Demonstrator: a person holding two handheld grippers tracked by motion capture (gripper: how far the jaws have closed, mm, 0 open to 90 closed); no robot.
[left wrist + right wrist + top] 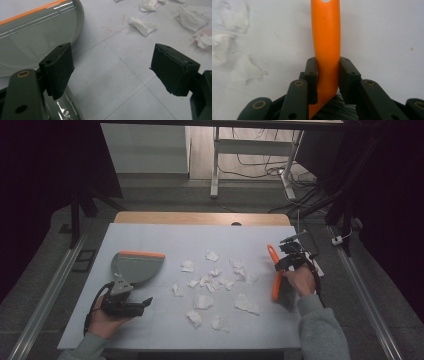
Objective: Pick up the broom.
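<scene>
Brush [275, 272] orange handle clamped in right tongs [328, 82] near right bench [150, 330] edge, left tongs [110, 70] wide open beside dustpan [136, 266], tissue scraps [210, 282] mid-bench, bare surface at front.

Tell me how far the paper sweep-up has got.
Done: the right tongs are shut on the orange brush handle, bristles showing beneath them. In hand: the brush is held at the right of the table. The left tongs are open beside the grey dustpan, not gripping it. Left: every crumpled paper scrap lies loose on the table; none is in the pan.
</scene>
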